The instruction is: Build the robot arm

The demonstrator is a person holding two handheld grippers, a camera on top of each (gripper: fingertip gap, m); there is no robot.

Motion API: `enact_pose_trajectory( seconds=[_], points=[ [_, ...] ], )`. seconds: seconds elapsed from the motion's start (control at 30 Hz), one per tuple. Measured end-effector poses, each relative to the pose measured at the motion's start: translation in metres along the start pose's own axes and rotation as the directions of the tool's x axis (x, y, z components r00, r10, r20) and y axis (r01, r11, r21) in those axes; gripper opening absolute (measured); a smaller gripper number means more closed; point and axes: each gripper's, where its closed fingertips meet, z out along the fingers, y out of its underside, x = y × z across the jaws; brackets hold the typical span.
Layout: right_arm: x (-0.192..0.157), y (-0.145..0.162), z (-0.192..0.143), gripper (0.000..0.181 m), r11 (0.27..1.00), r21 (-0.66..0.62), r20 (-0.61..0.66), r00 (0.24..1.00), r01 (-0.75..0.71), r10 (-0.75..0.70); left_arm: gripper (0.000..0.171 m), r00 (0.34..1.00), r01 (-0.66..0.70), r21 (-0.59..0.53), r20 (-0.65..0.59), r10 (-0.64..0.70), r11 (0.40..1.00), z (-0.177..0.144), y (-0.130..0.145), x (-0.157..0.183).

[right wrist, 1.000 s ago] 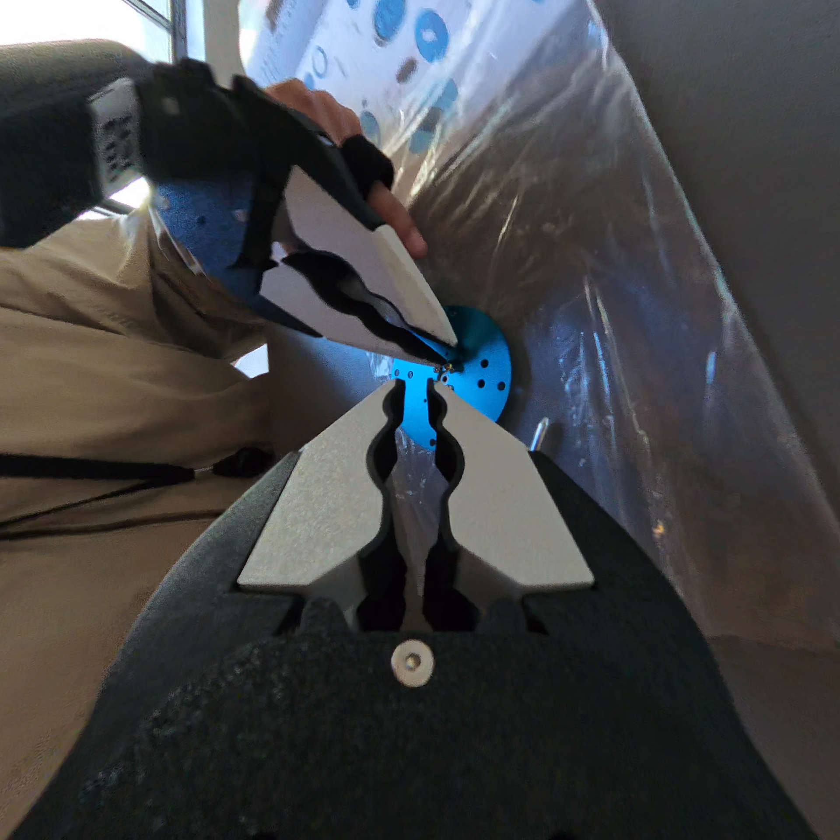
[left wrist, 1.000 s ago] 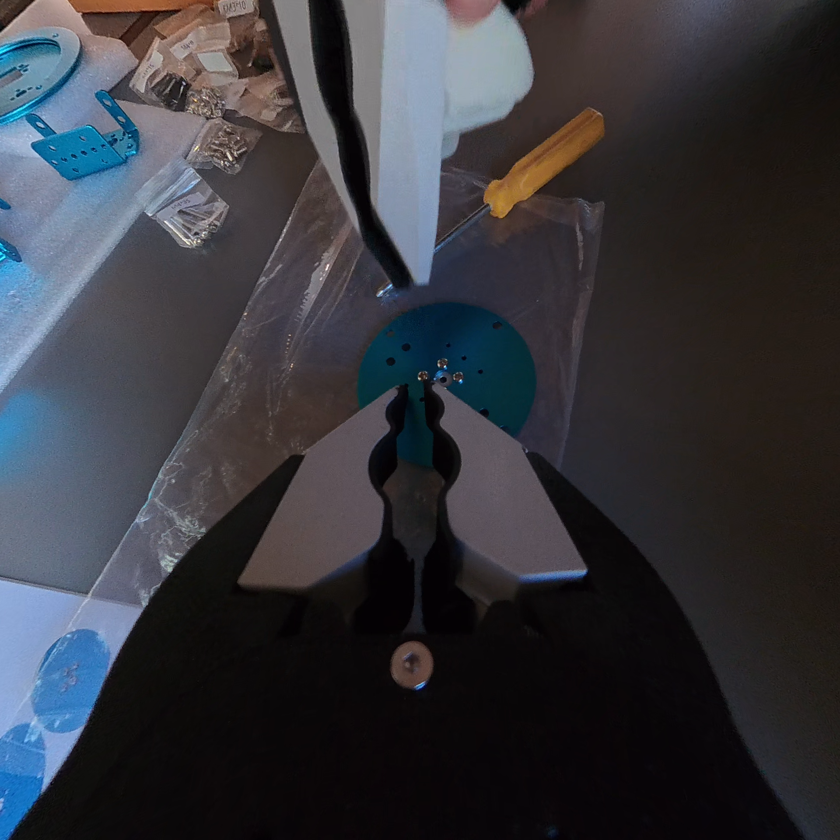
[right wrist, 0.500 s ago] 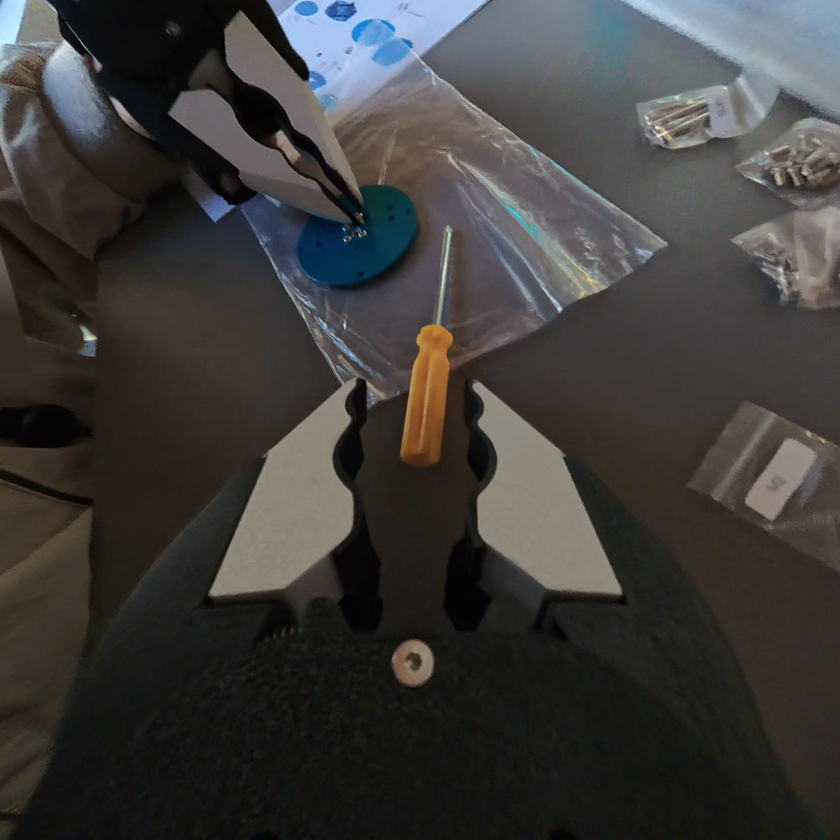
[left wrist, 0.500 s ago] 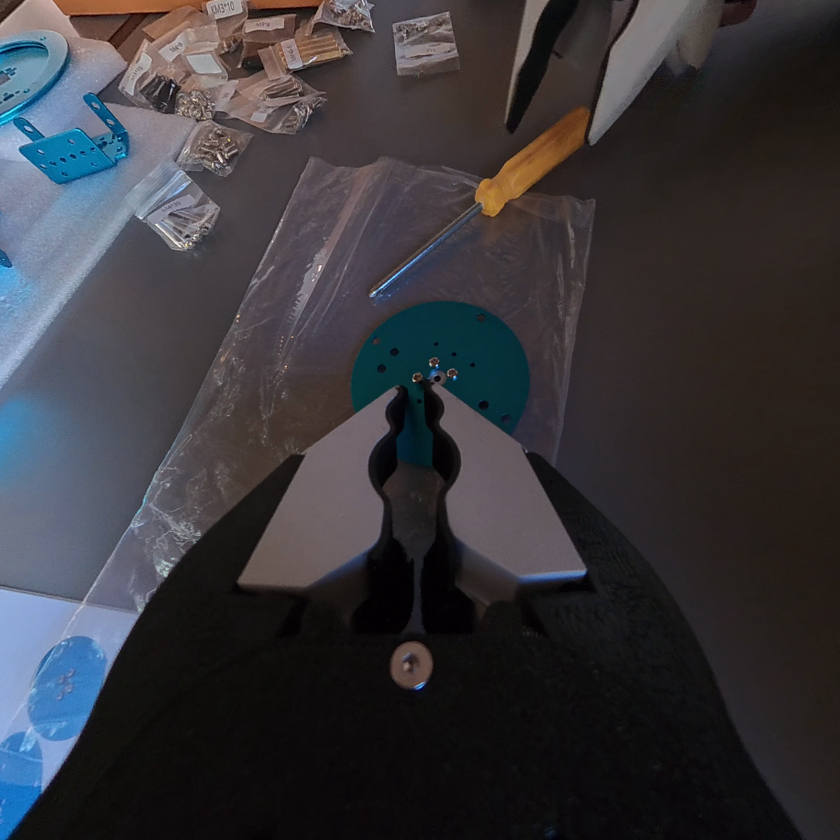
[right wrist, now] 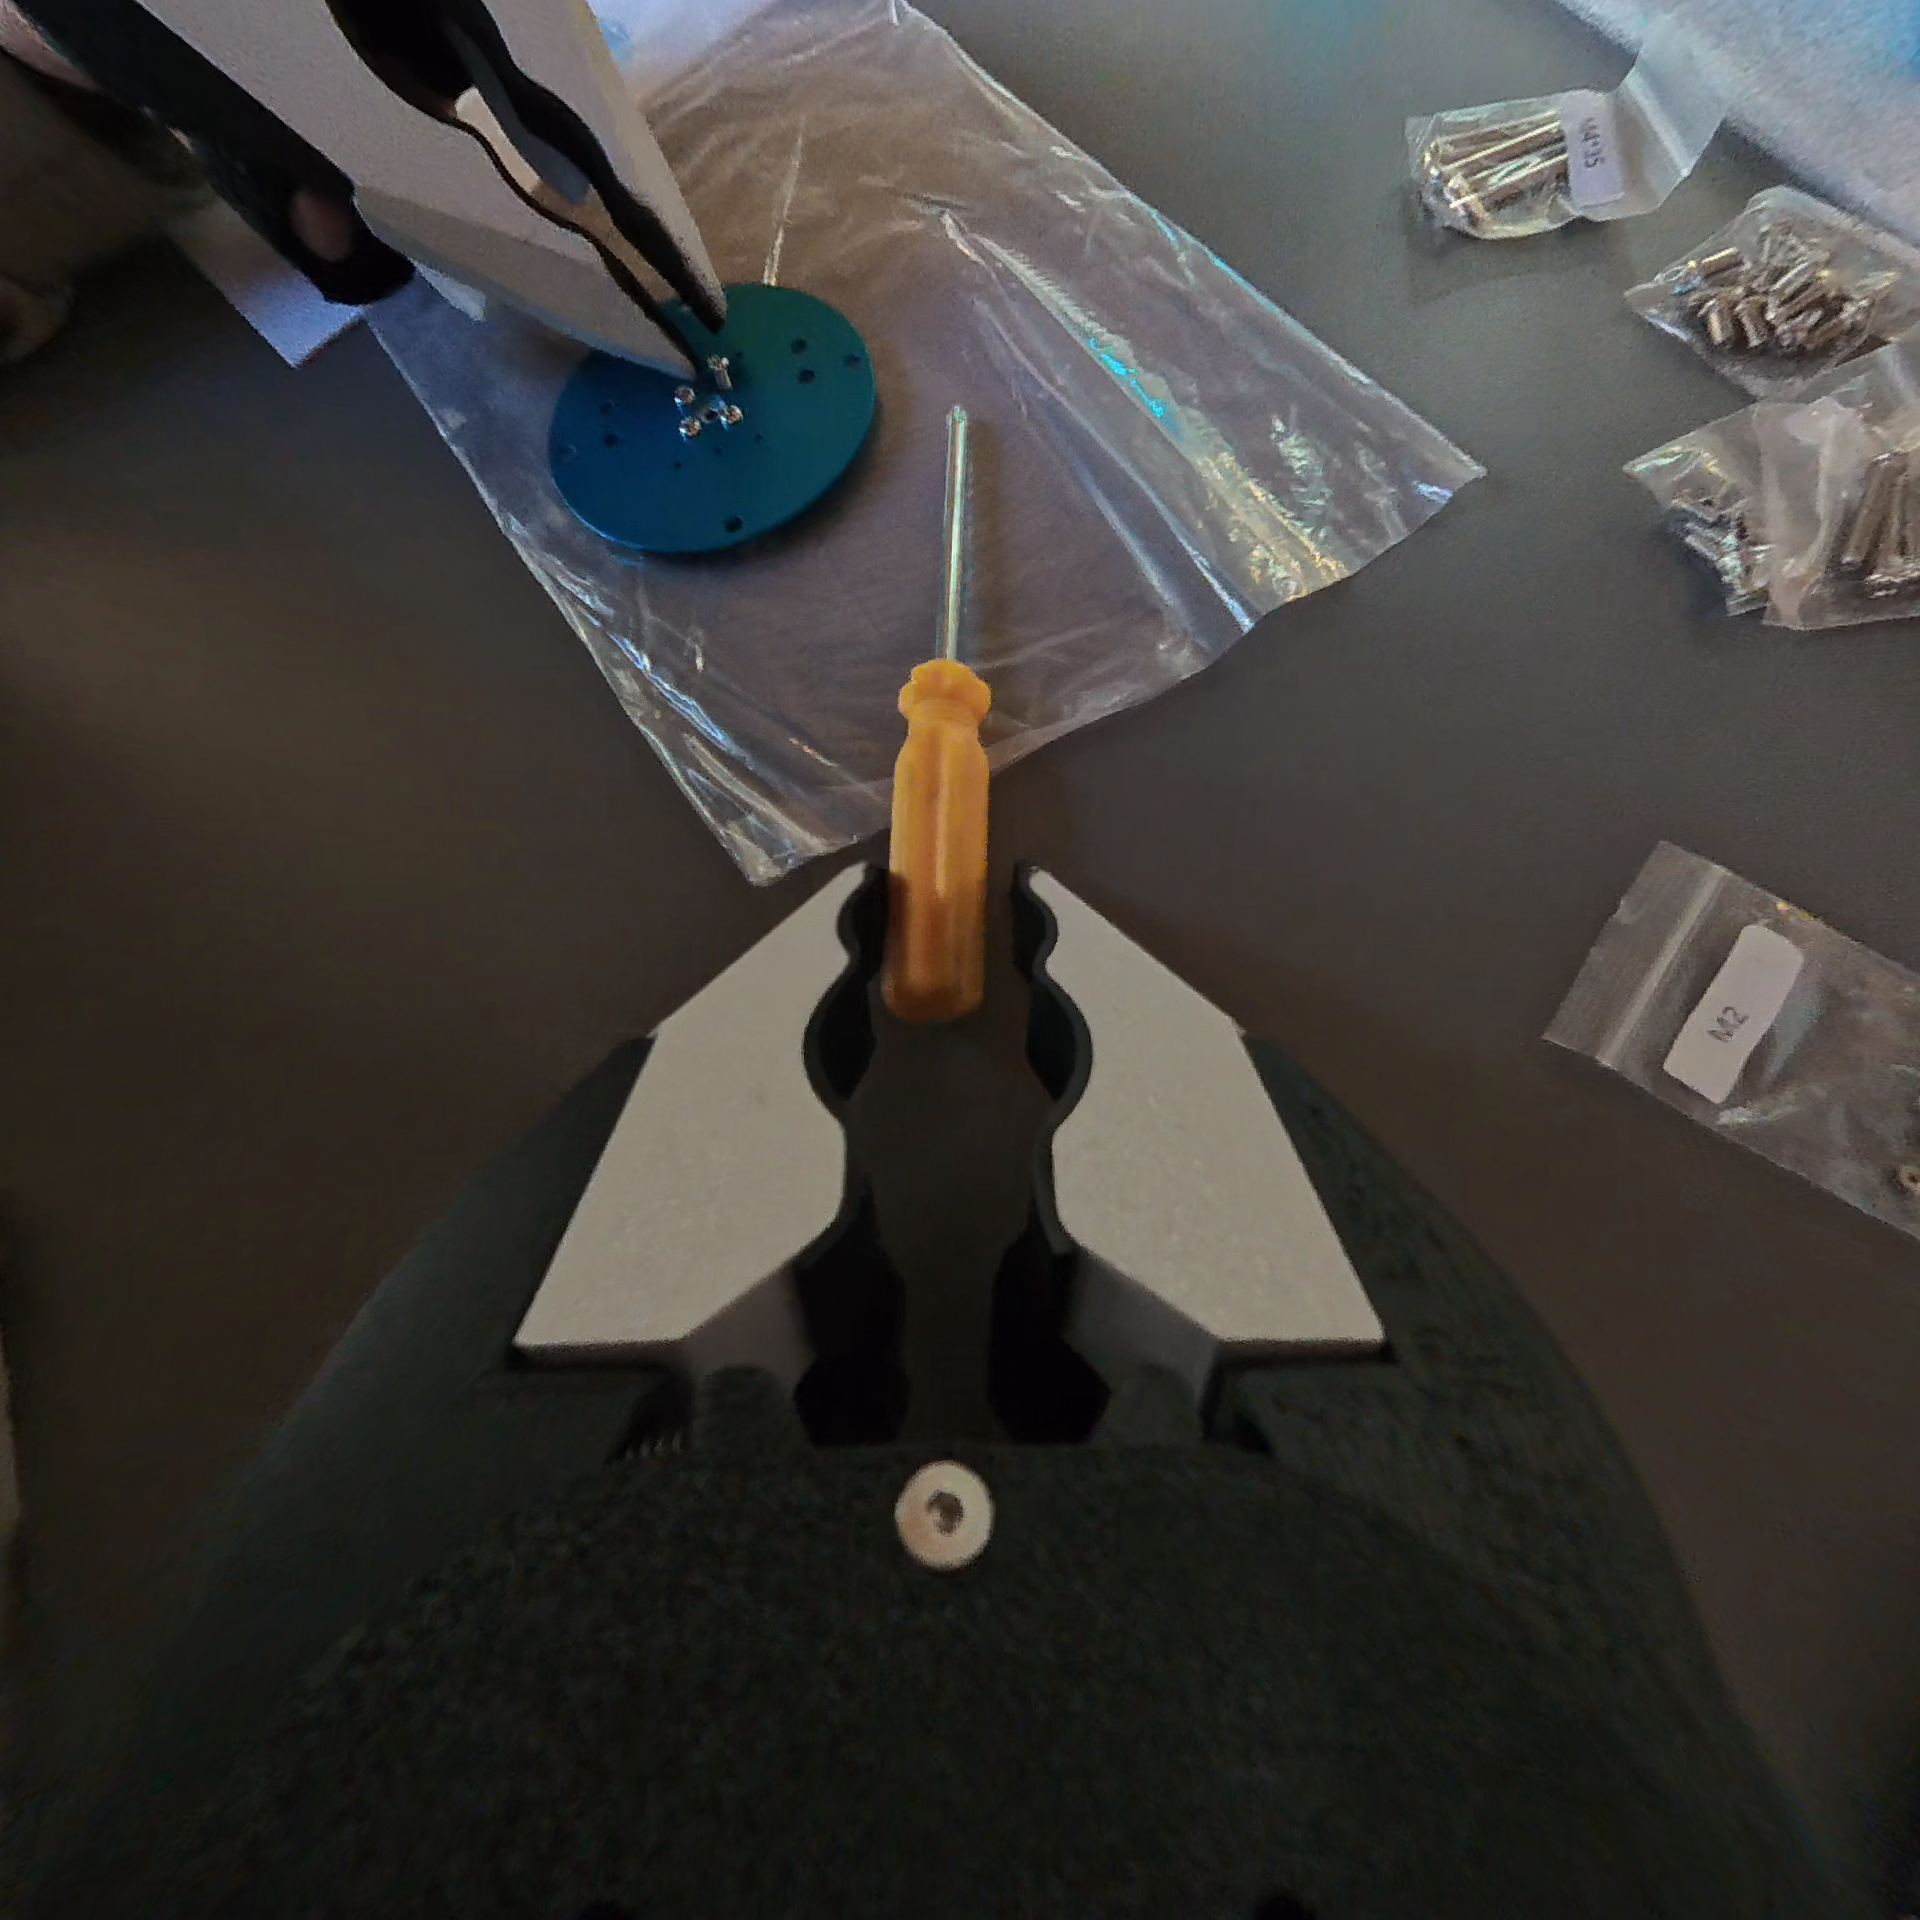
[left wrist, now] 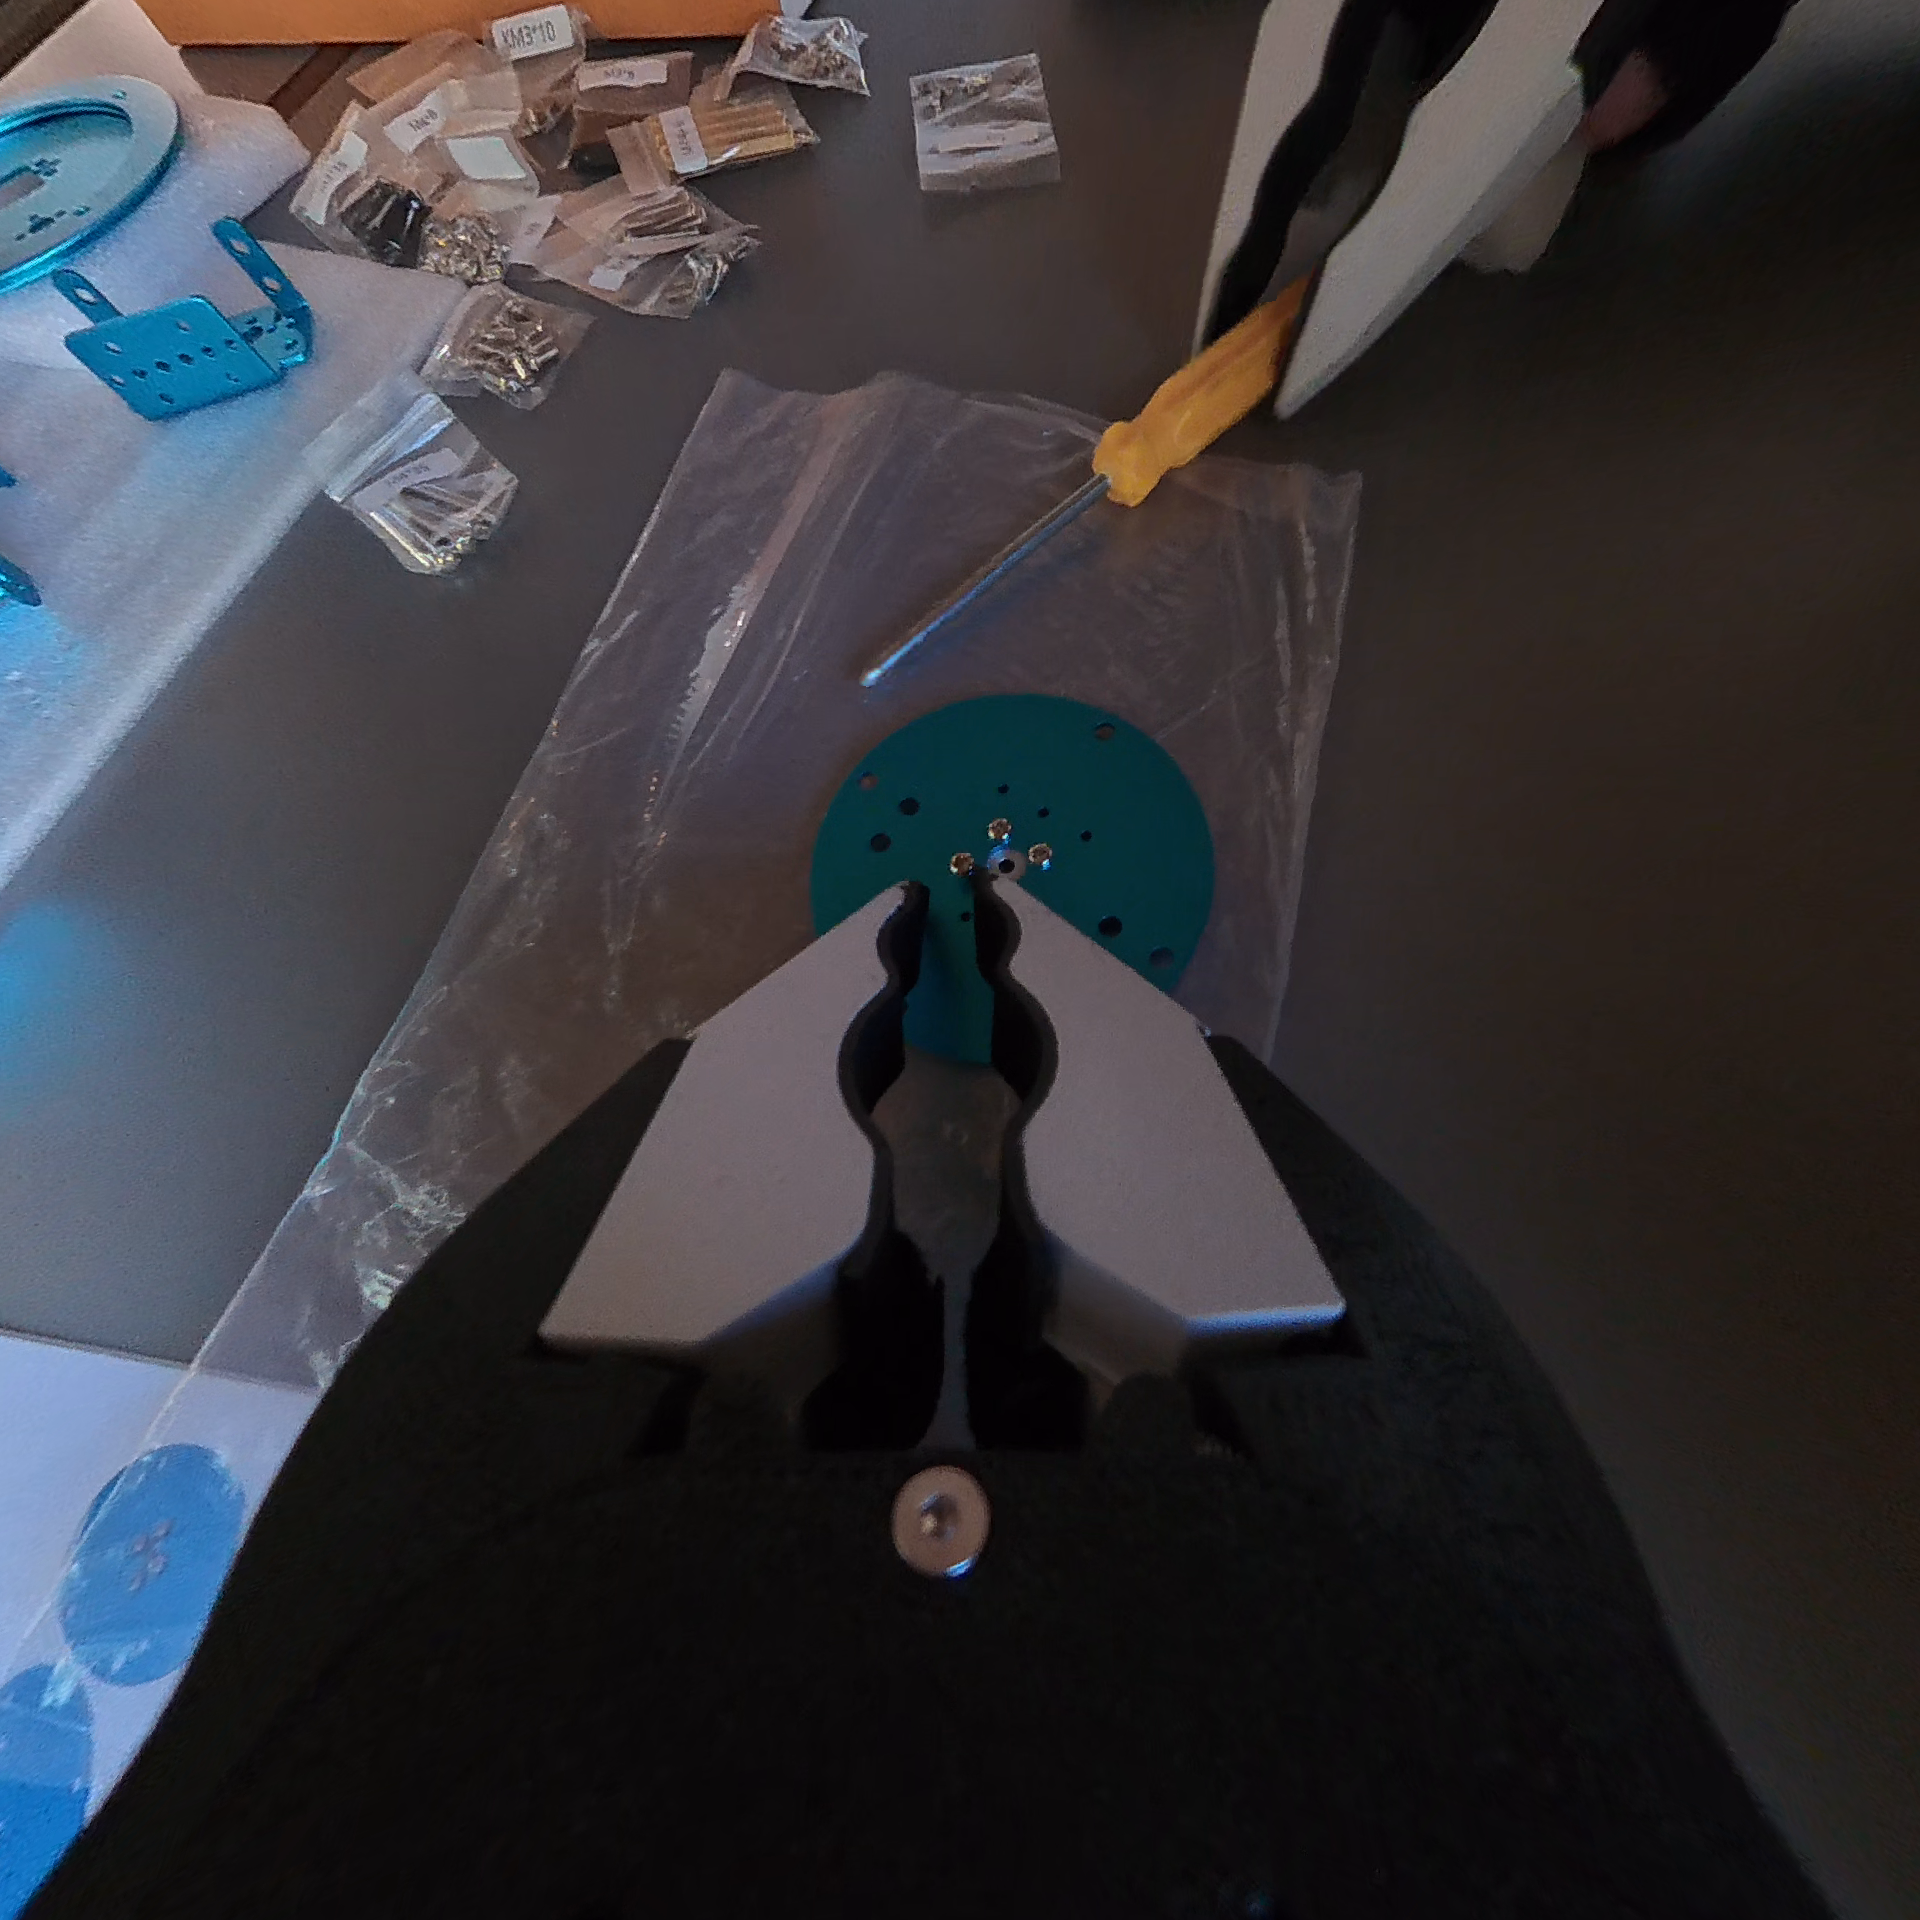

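A round blue metal disc (left wrist: 1091, 831) with small holes and three small screws (left wrist: 1000, 828) near its middle lies on a clear plastic bag (left wrist: 727, 831). My left gripper (left wrist: 948, 883) is shut and empty, its tips resting on the disc beside the screws. It also shows in the right wrist view (right wrist: 701, 338), on the disc (right wrist: 748, 468). A screwdriver (right wrist: 935, 831) with a yellow handle lies on the dark table, its shaft on the bag (right wrist: 1091, 416). My right gripper (right wrist: 942, 878) is open, with the handle's end between its fingers. The left wrist view shows this gripper (left wrist: 1252, 374) over the screwdriver (left wrist: 1174, 416).
Several small bags of screws (left wrist: 520, 208) lie at the back left, also in the right wrist view (right wrist: 1766, 291). A labelled small bag (right wrist: 1745, 1029) lies right of the handle. A blue bracket (left wrist: 187, 353) and blue ring (left wrist: 62, 177) sit on white foam. A printed sheet (left wrist: 104, 1558) lies near left. The tips of one gripper are about 15 cm away from the tips of the other. About 25 cm separates my left fingertips from the blue bracket (left wrist: 187, 353).
My right gripper left the disc, opened, and moved back to the screwdriver, so the yellow handle now lies between its fingers. My left gripper has stayed on the disc.
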Motion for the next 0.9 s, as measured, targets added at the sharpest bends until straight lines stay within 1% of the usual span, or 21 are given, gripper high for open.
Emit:
enact_pose_trajectory(
  seconds=[0.03,0.13,0.23,0.3,0.37,0.43,0.5,0.53,0.6,0.63,0.7,0.73,0.77,0.83,0.9],
  points=[
    [0.0,0.001,0.0,0.018,1.0,-0.003,-0.01,1.0,0.007,-0.007,0.01,1.0,0.0,0.0,0.0,0.0,1.0,0.0,0.0,0.0],
    [0.002,-0.001,-0.002,0.017,1.0,0.007,-0.036,0.999,0.02,-0.02,0.012,1.0,-0.004,0.012,0.006,0.003,1.0,-0.001,-0.002,0.0],
    [0.006,-0.012,-0.012,0.018,0.996,0.022,-0.067,0.994,0.088,-0.087,0.02,1.0,-0.004,0.028,0.015,0.003,1.0,-0.005,-0.006,-0.002],
    [0.009,-0.022,-0.022,0.018,0.989,-0.007,-0.072,0.986,0.147,-0.147,0.026,1.0,-0.001,0.077,0.019,0.0,0.997,-0.012,-0.016,-0.002],
    [0.01,-0.041,-0.03,0.018,0.977,-0.019,-0.055,0.975,0.212,-0.213,0.028,1.0,0.005,0.155,0.017,-0.008,0.988,-0.021,-0.035,0.0],
    [0.007,-0.069,-0.038,0.018,0.973,-0.027,-0.006,0.973,0.23,-0.23,0.03,0.999,-0.028,0.203,0.046,0.019,0.979,-0.028,-0.054,0.002],
    [-0.006,-0.098,-0.043,0.017,0.966,-0.056,0.1,0.964,0.253,-0.246,0.034,0.985,-0.123,0.193,0.146,0.095,0.973,-0.03,-0.071,0.001],
    [-0.013,-0.109,-0.044,0.018,0.955,-0.098,0.148,0.953,0.279,-0.263,0.035,0.97,-0.175,0.183,0.199,0.138,0.967,-0.031,-0.08,0.001],
    [-0.027,-0.127,-0.041,0.017,0.916,-0.159,0.24,0.914,0.368,-0.326,0.036,0.933,-0.252,0.149,0.299,0.199,0.956,-0.032,-0.095,-0.004],
    [-0.034,-0.133,-0.038,0.018,0.889,-0.189,0.284,0.89,0.417,-0.357,0.036,0.913,-0.273,0.132,0.347,0.214,0.953,-0.034,-0.1,-0.009],
    [-0.043,-0.144,-0.033,0.018,0.827,-0.228,0.323,0.842,0.513,-0.433,0.033,0.91,-0.259,0.112,0.361,0.204,0.959,-0.033,-0.1,-0.015],
    [-0.045,-0.151,-0.031,0.018,0.805,-0.233,0.322,0.825,0.545,-0.465,0.018,0.916,-0.245,0.115,0.354,0.19,0.963,-0.033,-0.099,-0.015],
    [-0.044,-0.159,-0.028,0.018,0.796,-0.229,0.309,0.817,0.561,-0.487,0.008,0.915,-0.236,0.128,0.363,0.176,0.963,-0.035,-0.099,-0.017],
    [-0.048,-0.173,-0.026,0.018,0.802,-0.193,0.336,0.806,0.565,-0.487,0.005,0.908,-0.23,0.159,0.39,0.153,0.96,-0.041,-0.099,-0.02],
    [-0.054,-0.188,-0.024,0.015,0.829,-0.111,0.375,0.795,0.548,-0.476,0.004,0.913,-0.204,0.217,0.395,0.105,0.955,-0.047,-0.1,-0.024]
  ],
)
